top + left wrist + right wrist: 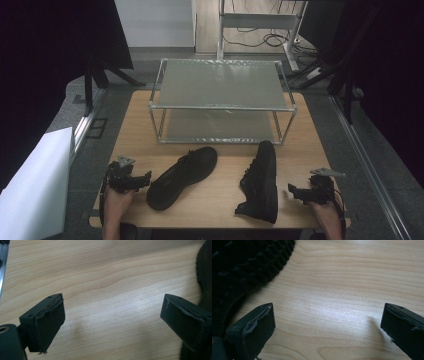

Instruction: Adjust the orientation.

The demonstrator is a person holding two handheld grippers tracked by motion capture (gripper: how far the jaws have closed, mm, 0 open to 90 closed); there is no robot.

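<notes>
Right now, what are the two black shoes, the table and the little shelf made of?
The left shoe and right shoe look like matte black leather or a look-alike, hard to tell. The right shoe's sole looks like rubber, with ridged tread. The table looks like pale wood or wood-look laminate, with visible grain. The shelf seems metal: shiny silver tubes and dull grey panels.

Two black shoes (182, 176) (261, 181), one two-tier metal rack (222, 102), one wooden table (215, 200), two hand-held grippers (145, 179) (292, 192)
</notes>
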